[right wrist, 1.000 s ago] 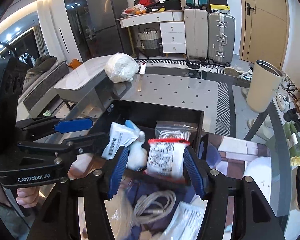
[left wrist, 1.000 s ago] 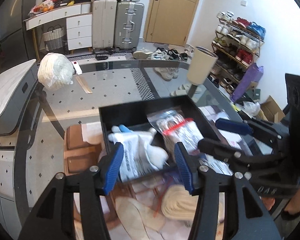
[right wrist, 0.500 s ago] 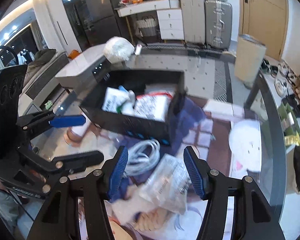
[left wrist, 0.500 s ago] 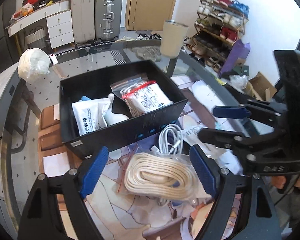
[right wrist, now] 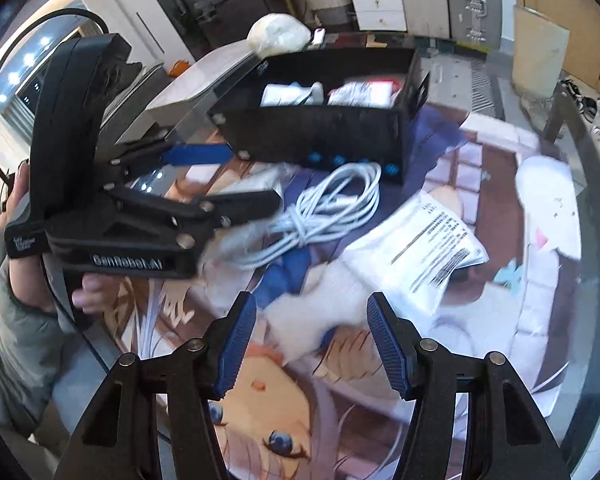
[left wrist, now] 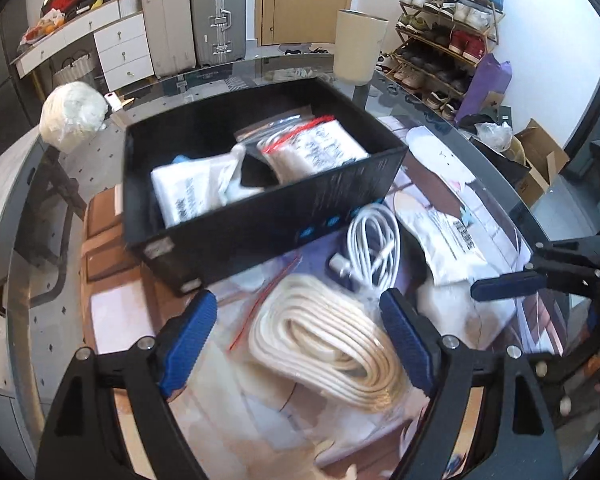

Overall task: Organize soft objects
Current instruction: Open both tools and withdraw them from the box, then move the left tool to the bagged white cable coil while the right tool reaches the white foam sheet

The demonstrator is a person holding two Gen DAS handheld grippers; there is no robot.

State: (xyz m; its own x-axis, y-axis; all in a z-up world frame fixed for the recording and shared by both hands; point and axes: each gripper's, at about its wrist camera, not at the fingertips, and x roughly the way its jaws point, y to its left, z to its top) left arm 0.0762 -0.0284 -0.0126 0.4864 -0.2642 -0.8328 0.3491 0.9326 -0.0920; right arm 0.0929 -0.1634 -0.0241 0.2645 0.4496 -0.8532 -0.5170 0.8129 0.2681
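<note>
— Which step is this?
— Picking the next item: left tongs (left wrist: 296, 344) gape wide over the bagged rope coil (left wrist: 332, 348) on the surface; right tongs (right wrist: 310, 344) wide, empty.
— Next?
— Probably lower, pinch, carry to the black box (left wrist: 260, 216).

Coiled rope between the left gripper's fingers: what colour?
Cream, off-white. The coiled rope sits in a clear bag; the left wrist view shows it best.

Left hand-held gripper (left wrist: 300, 340) gapes over bagged cream rope (left wrist: 332, 344).
</note>
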